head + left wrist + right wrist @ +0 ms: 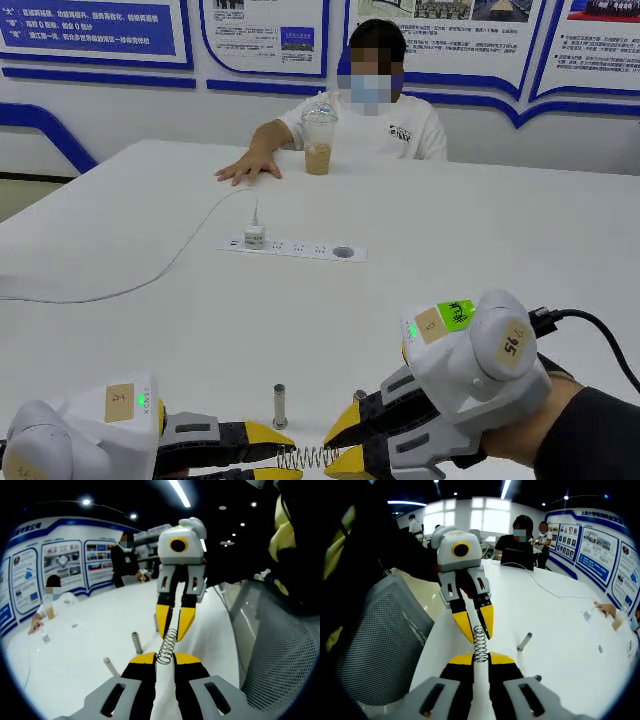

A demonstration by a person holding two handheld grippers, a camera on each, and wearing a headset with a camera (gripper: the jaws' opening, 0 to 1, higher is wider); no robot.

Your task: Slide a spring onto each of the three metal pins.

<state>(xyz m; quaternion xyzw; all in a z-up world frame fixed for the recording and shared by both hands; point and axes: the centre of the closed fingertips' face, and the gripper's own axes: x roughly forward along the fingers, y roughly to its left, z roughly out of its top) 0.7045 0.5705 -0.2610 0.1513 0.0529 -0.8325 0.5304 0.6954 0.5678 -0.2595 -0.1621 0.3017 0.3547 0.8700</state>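
At 6 o'clock in the head view the spring point(305, 458) lies level just above the bench point(450, 300), strung between the 2 grippers. The left gripper point(280, 455) comes in from 8 o'clock and is clamped on one end. The right gripper point(336, 444) reaches in from 4 o'clock and is clamped on the other end. Each gripper view agrees: the coil runs from that view's own yellow tips toward 12 o'clock, into the tips of the gripper facing it.

Holding both ends looks like a way to steady and re-aim a floppy coil. With 1 grip alone the free end would likely droop or swing. With 2 grips the axis stays straight while the hold is adjusted.

A pin point(280, 405) stands upright on the bench just at 12 o'clock of the spring, with nothing on it. A 2nd pin point(360, 396) pokes up at 1 o'clock, its lower part hidden behind the right gripper, and what shows of it is bare too. So the task seems to be near its start.

The next move probably needs 1 end freed and the coil tipped from level to upright, so its open mouth can drop over a pin top. The coil may flick sideways on release. The power strip point(295, 247), far off at 12 o'clock, is well out of the way.
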